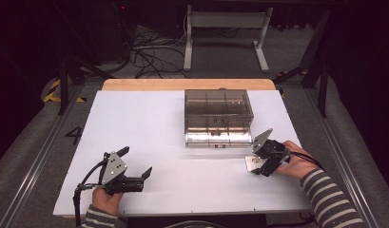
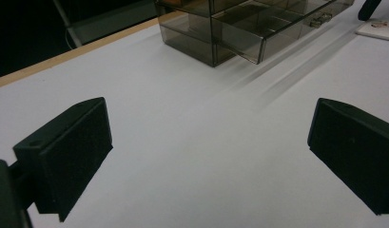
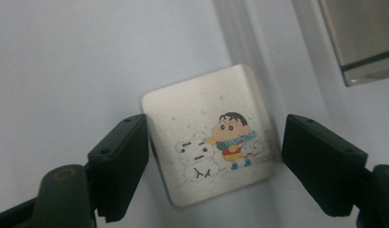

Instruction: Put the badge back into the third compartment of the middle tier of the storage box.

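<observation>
Right gripper view: cartoon tile (image 3: 212, 147) flat between spread right gripper (image 3: 215, 164) jaws.

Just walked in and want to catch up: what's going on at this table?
A person holds a gripper in each hand at a white table. The right gripper is down over a small square tile with a cartoon picture, its jaws open on either side of the tile, the left one at its edge and the right one just clear. A smoky clear compartment box sits just beyond. The left gripper is open over bare table, holding nothing.
</observation>
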Available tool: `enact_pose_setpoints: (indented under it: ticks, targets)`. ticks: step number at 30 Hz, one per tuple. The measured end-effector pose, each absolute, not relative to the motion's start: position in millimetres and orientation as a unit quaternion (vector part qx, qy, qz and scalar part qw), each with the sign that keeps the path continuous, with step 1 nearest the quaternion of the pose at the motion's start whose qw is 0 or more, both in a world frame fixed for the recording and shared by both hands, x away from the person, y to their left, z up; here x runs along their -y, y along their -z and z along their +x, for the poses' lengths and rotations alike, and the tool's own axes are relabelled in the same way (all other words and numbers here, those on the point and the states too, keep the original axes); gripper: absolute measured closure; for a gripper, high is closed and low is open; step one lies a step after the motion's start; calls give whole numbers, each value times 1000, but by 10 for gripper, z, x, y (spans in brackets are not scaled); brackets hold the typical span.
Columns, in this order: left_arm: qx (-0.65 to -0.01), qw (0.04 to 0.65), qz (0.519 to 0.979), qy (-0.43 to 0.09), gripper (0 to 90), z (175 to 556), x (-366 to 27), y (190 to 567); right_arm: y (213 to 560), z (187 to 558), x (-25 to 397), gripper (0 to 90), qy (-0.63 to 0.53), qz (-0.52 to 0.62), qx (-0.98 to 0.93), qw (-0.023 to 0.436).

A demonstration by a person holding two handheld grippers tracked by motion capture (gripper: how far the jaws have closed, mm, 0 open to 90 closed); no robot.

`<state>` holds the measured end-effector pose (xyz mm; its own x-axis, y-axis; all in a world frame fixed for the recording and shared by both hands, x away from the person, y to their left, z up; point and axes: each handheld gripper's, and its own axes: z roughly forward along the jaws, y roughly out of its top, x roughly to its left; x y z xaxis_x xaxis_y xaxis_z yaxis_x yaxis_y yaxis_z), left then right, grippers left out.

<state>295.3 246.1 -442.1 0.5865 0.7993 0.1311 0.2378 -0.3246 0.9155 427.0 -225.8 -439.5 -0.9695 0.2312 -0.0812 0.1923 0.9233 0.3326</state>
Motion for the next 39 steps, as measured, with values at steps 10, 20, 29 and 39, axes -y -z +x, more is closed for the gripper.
enact_pose_setpoints:
  ticks: [10, 20, 29, 39]
  targets:
    - [-343, 470, 756, -300, 16, 2950, -2465, 4419, 4384, 4325, 2259, 335, -154, 104, -982, 36]
    - [-343, 470, 756, -299, 16, 2947, -2467, 4418, 4382, 4321, 2248, 336, -152, 104, -982, 38]
    - [-343, 470, 756, -300, 16, 2948, -2469, 4417, 4377, 4315, 2237, 336, -148, 109, -982, 40]
    - [-342, 469, 757, -302, 16, 2949, -2478, 4413, 4351, 4292, 2235, 336, -149, 111, -981, 47]
